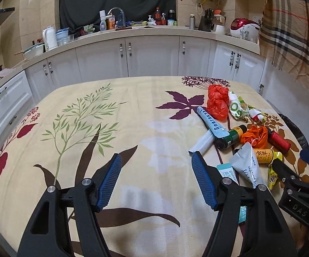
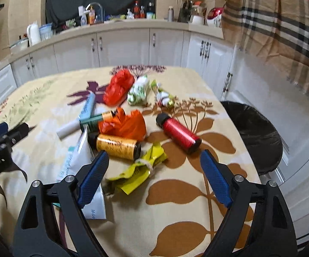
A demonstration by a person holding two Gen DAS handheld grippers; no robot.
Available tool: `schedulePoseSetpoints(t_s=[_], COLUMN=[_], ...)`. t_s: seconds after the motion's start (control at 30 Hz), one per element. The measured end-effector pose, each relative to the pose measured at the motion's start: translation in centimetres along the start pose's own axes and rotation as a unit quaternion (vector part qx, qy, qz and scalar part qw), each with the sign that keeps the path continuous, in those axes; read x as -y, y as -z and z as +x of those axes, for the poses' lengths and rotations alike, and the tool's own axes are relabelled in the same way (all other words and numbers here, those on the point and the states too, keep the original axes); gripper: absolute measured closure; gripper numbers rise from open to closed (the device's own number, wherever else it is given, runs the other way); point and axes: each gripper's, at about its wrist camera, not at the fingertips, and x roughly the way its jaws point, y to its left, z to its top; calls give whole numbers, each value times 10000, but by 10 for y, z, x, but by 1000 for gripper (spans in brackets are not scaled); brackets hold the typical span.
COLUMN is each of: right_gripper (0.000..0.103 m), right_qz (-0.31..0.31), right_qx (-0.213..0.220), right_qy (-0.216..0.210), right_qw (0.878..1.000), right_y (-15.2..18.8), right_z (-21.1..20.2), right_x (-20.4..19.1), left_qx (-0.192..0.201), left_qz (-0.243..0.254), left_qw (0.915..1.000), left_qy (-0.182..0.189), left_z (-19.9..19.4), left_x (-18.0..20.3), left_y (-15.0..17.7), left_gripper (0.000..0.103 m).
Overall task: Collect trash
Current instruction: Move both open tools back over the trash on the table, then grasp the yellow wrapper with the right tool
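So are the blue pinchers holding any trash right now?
No. The left gripper and the right gripper are both open, holding nothing; the yellow wrapper lies loose on the table.

Even indoor light, soft shadows; right-wrist view motion-blurred, fisheye edges warped w/ vignette.

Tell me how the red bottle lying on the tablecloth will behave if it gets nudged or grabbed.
The red bottle lies on its side and looks cylindrical, so a nudge would probably roll it, perhaps toward the table edge by the bin. Its shiny body may slip between the pads. It looks rigid, unlikely to crumple.
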Motion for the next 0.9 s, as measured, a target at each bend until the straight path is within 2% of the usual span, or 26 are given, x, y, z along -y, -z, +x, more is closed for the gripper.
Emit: schedulePoseSetpoints(t_s=[0.1, 0.3, 0.37, 0.4, 0.6, 0.9], right_gripper=[34, 64, 78, 80, 83, 83], right_qz=[2, 58, 36, 24, 73, 43], right_qx=[-119, -237, -238, -248, -202, 37], right_qy=[-9, -199, -253, -277, -411, -394], right_qw=[9999, 9995, 9994, 9993, 9989, 9992], right_y=[2, 6, 6, 6, 8, 8], right_z=[2, 5, 5, 5, 2, -17], right_x=[3, 10, 11, 11, 14, 21], left_qx=[-29, -80, -99, -106, -153, -203], left_qz=[-23, 17, 30, 35, 91, 192], left_qw=[10000, 9998, 9998, 9998, 9995, 9986], left_qy=[76, 170, 185, 190, 246, 447], left_z=[1, 3, 3, 3, 2, -3], left_x=[1, 7, 9, 10, 19, 38], left_y=[1, 4, 5, 6, 9, 12], left_gripper=[37, 37, 37, 37, 37, 37])
